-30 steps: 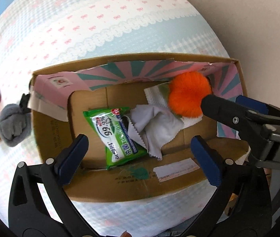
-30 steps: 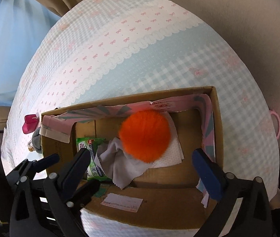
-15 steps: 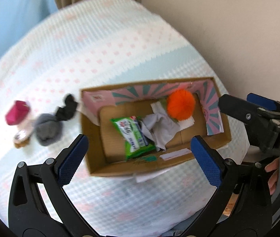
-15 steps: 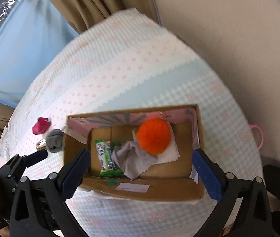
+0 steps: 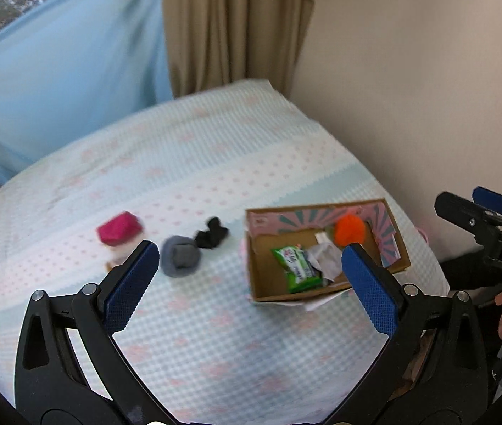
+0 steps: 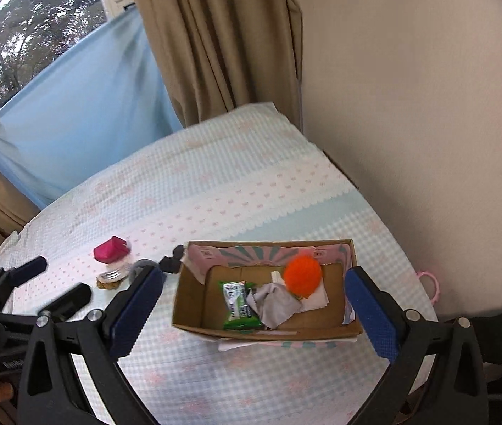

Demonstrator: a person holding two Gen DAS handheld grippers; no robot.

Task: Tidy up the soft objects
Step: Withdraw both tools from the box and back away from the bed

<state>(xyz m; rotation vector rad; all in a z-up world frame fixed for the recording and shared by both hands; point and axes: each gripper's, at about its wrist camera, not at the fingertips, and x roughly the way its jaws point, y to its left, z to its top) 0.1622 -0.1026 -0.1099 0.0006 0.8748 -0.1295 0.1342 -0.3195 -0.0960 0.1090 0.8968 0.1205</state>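
Cardboard makes the box point(image 6: 194, 315) that sits on the soft checked bed cover point(image 6: 251, 191), near the wall. Inside the box lie an orange fluffy ball point(image 6: 302, 276), a grey cloth point(image 6: 275, 304), a green pack of wipes point(image 6: 238, 304) and a white paper towel point(image 6: 316, 299) under the ball. So that part of the job looks done. Out on the cover, to the left of the box, some things wait: a grey rolled sock point(image 5: 180, 260), a small black bundle point(image 5: 212, 237) just beside the box, and a pink thing point(image 5: 120, 230) a bit further off. I think the grey sock and the black bundle need to go in the box next. Under the pink thing there is something brown, but it is too blurry to name. The left claw point(image 5: 251, 283) is spread wide and holds nothing. The right claw point(image 6: 251, 304) is spread wide too, and it is empty. Both hang high above the bed, well away from the loose things
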